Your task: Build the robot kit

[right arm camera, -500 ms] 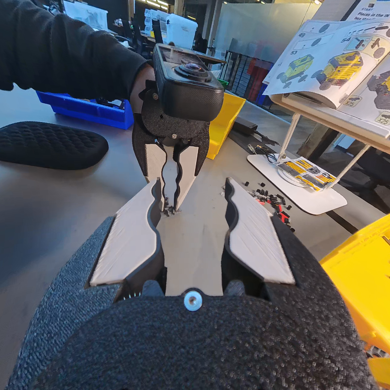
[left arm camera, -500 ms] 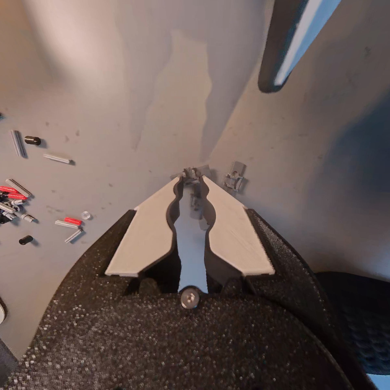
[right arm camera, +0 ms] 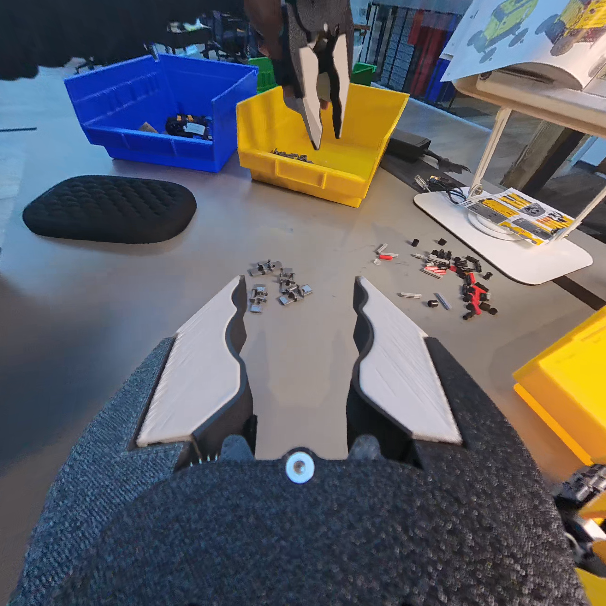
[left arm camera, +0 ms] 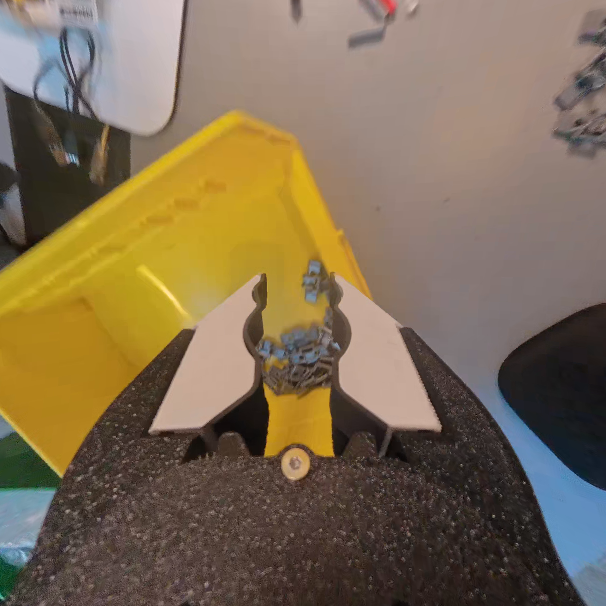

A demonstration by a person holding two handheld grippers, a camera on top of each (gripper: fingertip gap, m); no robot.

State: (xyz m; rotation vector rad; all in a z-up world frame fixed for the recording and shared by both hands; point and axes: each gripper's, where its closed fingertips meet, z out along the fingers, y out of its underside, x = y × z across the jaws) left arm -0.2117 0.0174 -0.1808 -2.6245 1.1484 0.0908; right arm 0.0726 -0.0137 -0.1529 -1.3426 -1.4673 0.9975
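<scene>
Hovering apart and empty, my left gripper hangs over grey links in the yellow bin. My right gripper, wide and empty, sits near loose links on the table.

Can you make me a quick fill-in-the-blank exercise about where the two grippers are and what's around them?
1. The left gripper hangs open over the ____ bin.
2. That bin holds a heap of small ____ parts.
3. Left of it stands a ____ bin.
4. The right gripper is ____ and holds nothing.

Missing words: yellow; grey; blue; open
</scene>
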